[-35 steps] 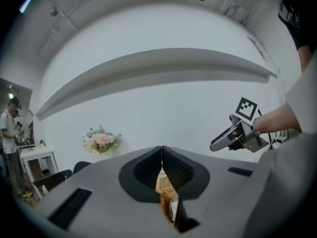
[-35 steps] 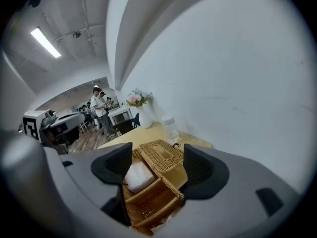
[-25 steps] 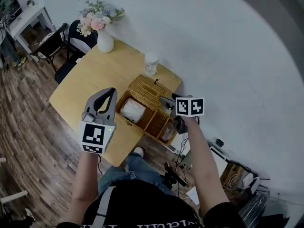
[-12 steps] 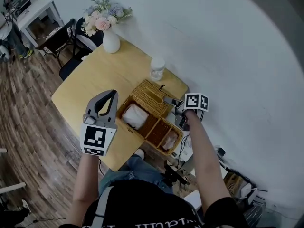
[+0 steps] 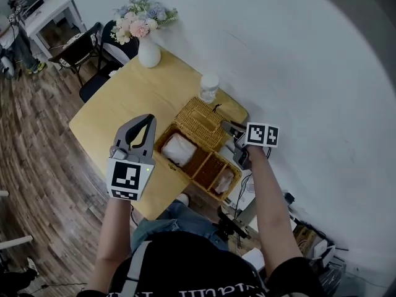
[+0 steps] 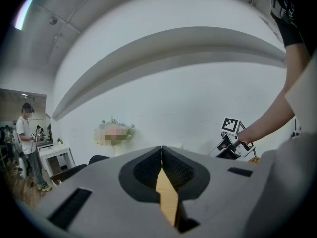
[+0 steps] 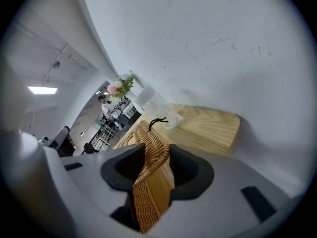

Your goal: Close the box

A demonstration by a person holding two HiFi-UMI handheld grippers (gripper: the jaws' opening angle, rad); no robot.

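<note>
The right gripper (image 7: 156,155) is closing on the free edge of the woven lid (image 7: 148,185); the braided rim sits between the pads and appears to touch both; in the head view the same right gripper (image 5: 225,127) reaches in at the lid's right-hand corner; the lid (image 5: 201,121) lies thrown back from the wicker box (image 5: 199,161), hinged along the far side, with a dark cord loop (image 7: 156,120) at its edge; the box stands on the right part of the pale wooden desk (image 5: 124,104), near its front edge, and has two compartments, a white bundle (image 5: 179,148) in the left one; the left gripper (image 5: 147,118) hovers over the desk beside the box, its jaws together on nothing; the lid should prove light and fairly stiff, yet springy and rough, so it is unlikely to slip; the thick rim is the soundest hold, since thinner weave might crack under a hard pinch; the lid must swing in an arc about its hinge.
</note>
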